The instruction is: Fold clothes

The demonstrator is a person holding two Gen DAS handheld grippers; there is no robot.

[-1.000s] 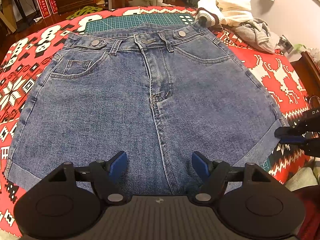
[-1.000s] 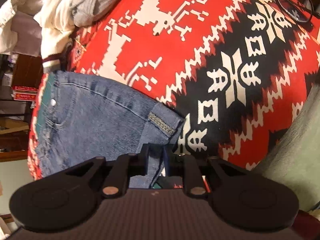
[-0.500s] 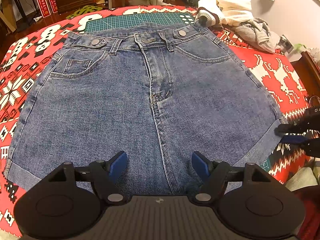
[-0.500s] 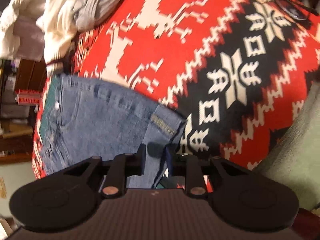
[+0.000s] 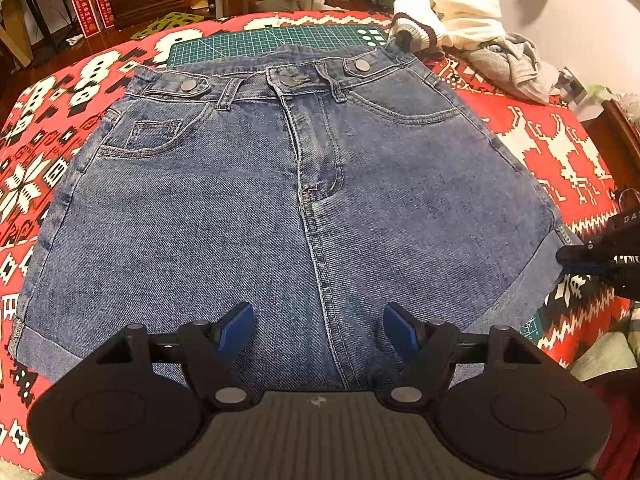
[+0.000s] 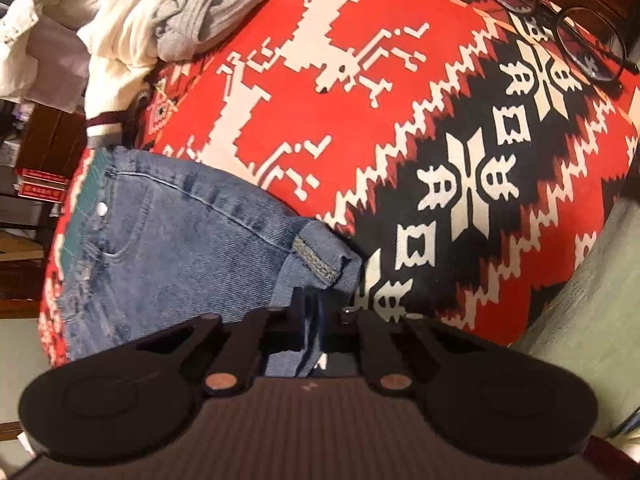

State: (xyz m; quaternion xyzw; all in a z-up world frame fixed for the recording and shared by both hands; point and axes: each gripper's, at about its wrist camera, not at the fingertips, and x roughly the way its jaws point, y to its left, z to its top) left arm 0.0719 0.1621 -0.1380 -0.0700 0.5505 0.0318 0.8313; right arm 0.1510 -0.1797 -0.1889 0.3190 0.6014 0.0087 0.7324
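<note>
I see warm, dim indoor light on both feeds; fisheye bending curves the edges strongly; my left wrist view is fairly sharp, with soft shadows; my right wrist view is softer, its near foreground dark and blurred.

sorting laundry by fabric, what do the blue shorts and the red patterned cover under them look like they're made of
Shorts: denim, going by the diagonal twill weave, faded blue wash, contrast stitching and metal snap buttons. Matte finish.

Red patterned cover: probably a knit or woven textile; its reindeer motifs have blocky, stepped edges. The fibre cannot be told.
</note>
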